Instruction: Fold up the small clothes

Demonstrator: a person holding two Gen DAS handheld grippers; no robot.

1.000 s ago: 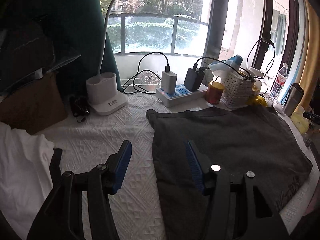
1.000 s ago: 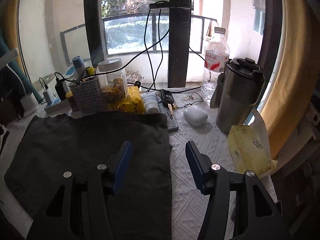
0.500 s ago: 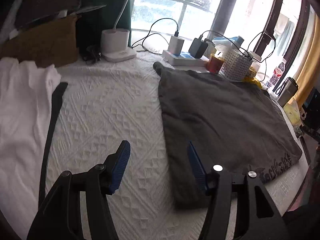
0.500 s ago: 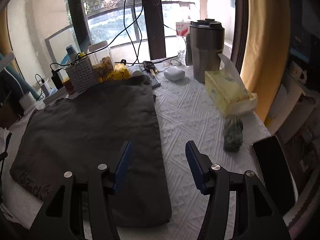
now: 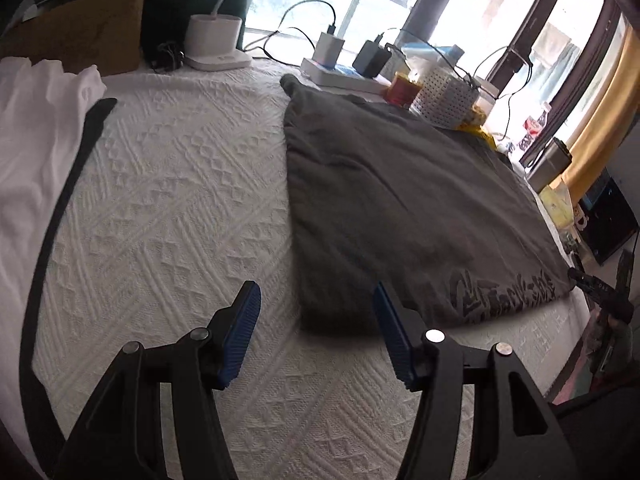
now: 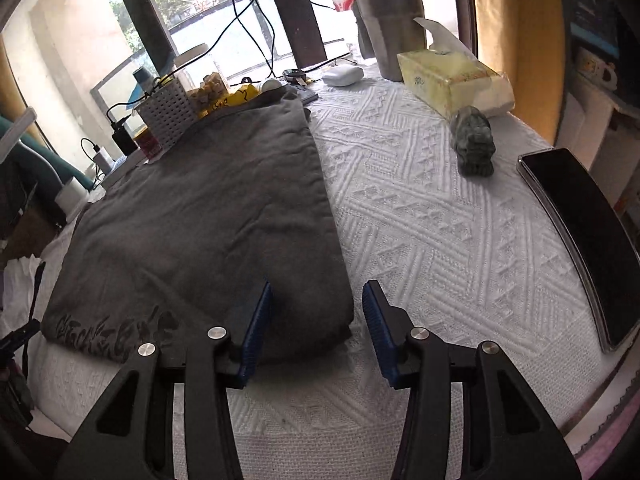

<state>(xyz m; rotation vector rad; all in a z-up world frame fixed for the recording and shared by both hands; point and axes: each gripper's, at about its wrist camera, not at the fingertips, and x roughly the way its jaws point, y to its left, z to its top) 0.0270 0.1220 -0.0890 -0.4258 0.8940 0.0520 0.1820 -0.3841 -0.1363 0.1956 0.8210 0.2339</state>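
Observation:
A dark grey garment (image 5: 400, 200) lies flat on the white textured table cover, with a dark print along its near edge; it also shows in the right wrist view (image 6: 208, 216). My left gripper (image 5: 316, 316) is open and empty, just in front of the garment's near left corner. My right gripper (image 6: 316, 316) is open and empty, straddling the garment's near right corner; whether it touches the cloth I cannot tell.
A white garment (image 5: 36, 132) with a black strap (image 5: 60, 208) lies at the left. A lamp base (image 5: 216, 42), power strip (image 5: 340, 76) and white basket (image 5: 446, 96) stand at the back. A phone (image 6: 580, 240), green figurine (image 6: 474, 144), tissue box (image 6: 452, 80) and steel mug (image 6: 390, 20) stand at the right.
Both grippers have pulled back toward the table's near edge and dropped lower, from over the garment's far half to its near corners. Both stay open.

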